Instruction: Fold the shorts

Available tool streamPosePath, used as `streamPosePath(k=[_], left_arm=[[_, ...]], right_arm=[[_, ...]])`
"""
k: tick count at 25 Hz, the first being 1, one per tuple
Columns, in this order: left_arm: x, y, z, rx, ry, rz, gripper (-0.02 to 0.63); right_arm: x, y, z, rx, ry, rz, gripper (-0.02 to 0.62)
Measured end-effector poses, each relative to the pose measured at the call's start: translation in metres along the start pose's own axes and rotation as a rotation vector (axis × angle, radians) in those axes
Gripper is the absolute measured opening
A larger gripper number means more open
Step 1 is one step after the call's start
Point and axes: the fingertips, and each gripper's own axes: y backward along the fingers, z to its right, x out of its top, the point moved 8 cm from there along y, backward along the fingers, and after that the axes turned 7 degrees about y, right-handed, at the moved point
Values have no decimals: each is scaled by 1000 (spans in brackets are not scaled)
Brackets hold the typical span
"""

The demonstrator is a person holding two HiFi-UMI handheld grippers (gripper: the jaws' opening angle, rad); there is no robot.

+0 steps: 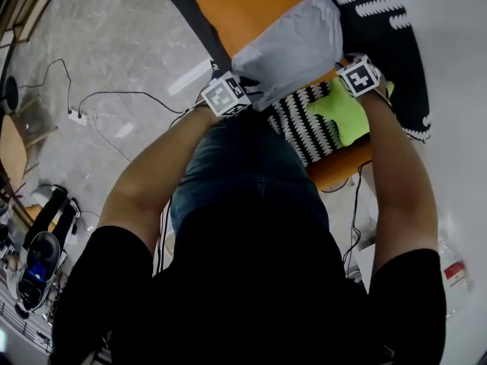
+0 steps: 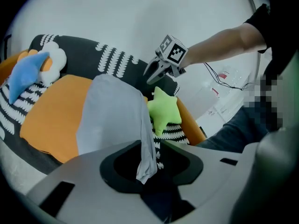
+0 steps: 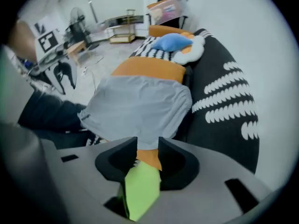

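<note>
Grey shorts (image 1: 293, 48) laid on an orange cushion (image 1: 251, 6).
The left gripper (image 2: 150, 161) and right gripper (image 3: 147, 149) are held half open, with shorts fabric loose between the jaws, unclamped.

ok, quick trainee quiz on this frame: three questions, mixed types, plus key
1. Multiple choice: what colour is the star-shaped plush next to the shorts? A green, B blue, C red.
2. True or false: the shorts are packed inside a box.
3. Short answer: what hangs between the left gripper's jaws?

Key
1. A.
2. False. They are out in the open over the orange cushion.
3. A corner of the shorts. The jaws stand apart and do not pinch it.
</note>
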Motion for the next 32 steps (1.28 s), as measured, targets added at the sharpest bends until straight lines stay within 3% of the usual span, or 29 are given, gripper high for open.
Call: streamPosePath(k=[3, 7, 10, 19, 28, 32], left_arm=[[25, 23, -2, 59, -1, 50, 143], [58, 65, -13, 168, 16, 117, 143], [82, 95, -9, 206, 13, 152, 143], [151, 152, 16, 257, -48, 173, 143], [213, 184, 46, 260, -91, 247, 147], [238, 193, 51, 274, -92, 295, 147]], right_arm=[[-4, 17, 8, 10, -217, 74, 150], [0, 51, 16, -49, -367, 157, 149], [2, 82, 19, -101, -458, 223, 150], [5, 148, 12, -202, -667, 368, 149], [5, 204, 25, -266, -820, 483, 155], [1, 232, 44, -291, -815, 527, 156]])
